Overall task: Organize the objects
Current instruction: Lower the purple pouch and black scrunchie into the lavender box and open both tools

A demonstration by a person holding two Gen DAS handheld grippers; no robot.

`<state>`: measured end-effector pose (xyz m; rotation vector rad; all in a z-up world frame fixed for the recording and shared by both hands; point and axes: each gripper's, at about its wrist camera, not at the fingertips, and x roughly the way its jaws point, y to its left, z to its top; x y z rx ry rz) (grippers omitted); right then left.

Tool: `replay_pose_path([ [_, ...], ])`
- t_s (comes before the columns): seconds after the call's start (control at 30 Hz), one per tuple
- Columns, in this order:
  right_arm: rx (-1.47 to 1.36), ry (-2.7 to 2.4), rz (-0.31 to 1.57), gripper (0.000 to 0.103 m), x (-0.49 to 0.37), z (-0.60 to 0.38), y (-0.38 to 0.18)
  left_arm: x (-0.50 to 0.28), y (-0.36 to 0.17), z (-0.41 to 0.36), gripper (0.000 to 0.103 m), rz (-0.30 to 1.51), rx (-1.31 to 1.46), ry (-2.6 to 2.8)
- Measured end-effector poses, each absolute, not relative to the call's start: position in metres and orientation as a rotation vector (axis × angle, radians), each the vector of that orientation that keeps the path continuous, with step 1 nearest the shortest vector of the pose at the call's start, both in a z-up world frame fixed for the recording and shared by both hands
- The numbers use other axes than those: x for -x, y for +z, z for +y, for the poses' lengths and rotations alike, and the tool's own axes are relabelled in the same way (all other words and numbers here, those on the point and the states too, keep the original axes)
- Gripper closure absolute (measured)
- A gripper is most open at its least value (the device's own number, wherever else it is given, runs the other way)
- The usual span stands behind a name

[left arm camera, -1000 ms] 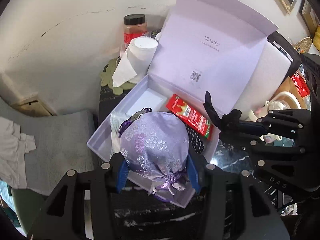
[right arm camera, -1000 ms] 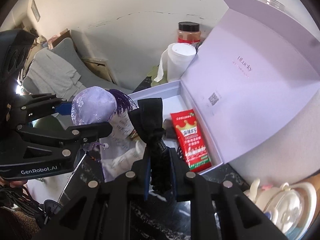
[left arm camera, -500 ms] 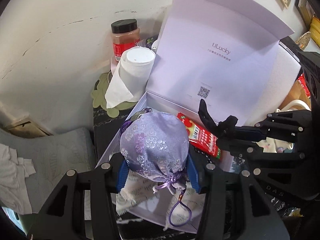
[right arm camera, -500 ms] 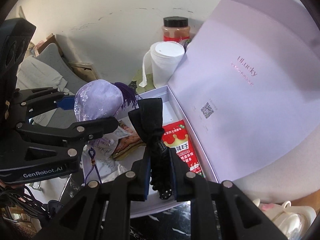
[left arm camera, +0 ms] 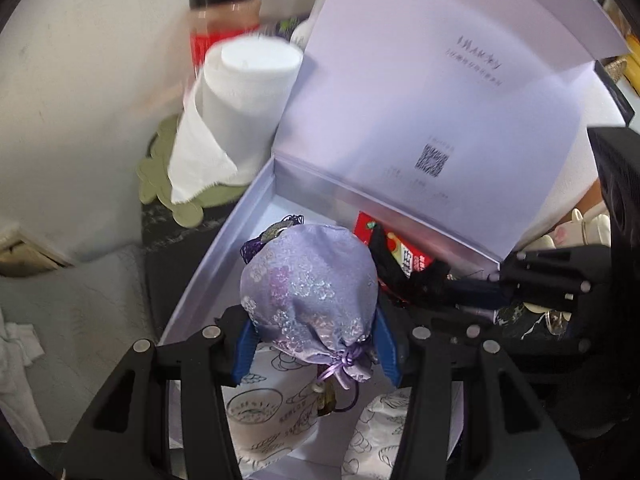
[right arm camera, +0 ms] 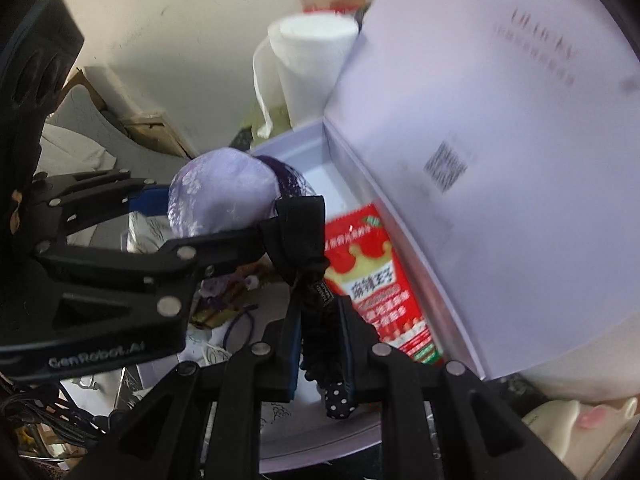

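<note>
The left hand-held gripper [left arm camera: 312,344] is pinching a lilac brocade pouch [left arm camera: 310,296] between its blue pads, holding it over the near end of the open lavender box [left arm camera: 224,248]. The right hand-held gripper [right arm camera: 320,344] is clamping a black bow hair tie [right arm camera: 304,248] just beside the pouch, above a red snack packet [right arm camera: 376,284] lying in the box. A paper roll [left arm camera: 248,92] and a spice jar [left arm camera: 224,12] are standing on the table behind the box, next to its raised lid [left arm camera: 440,92].

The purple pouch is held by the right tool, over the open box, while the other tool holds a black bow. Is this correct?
Not quite: the left tool holds the purple pouch, as the left wrist view shows. The right tool holds the black bow over the open box.
</note>
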<state>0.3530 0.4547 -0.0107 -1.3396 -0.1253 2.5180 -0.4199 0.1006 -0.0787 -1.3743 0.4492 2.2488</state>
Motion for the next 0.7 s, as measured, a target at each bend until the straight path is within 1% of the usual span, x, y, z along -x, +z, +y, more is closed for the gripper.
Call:
replay_pose_path([
  [0.13, 1.379, 2.494, -0.141, 0.087, -0.352, 0.457, -0.026, 0.421, -0.095, 0.099, 0.055, 0.464, 1.388, 2.236],
  [0.3, 1.374, 2.516, -0.067, 0.087, -0.353, 0.465, -0.033, 0.418, -0.1, 0.1, 0.055, 0.473, 1.382, 2.234],
  [0.4, 1.404, 2.507, -0.061, 0.087, -0.352, 0.469, -0.04, 0.416, -0.105, 0.102, 0.055, 0.502, 1.376, 2.231],
  [0.7, 1.414, 2.501, -0.091, 0.087, -0.348, 0.468, -0.046, 0.428, -0.128, 0.098, 0.054, 0.487, 1.455, 2.232],
])
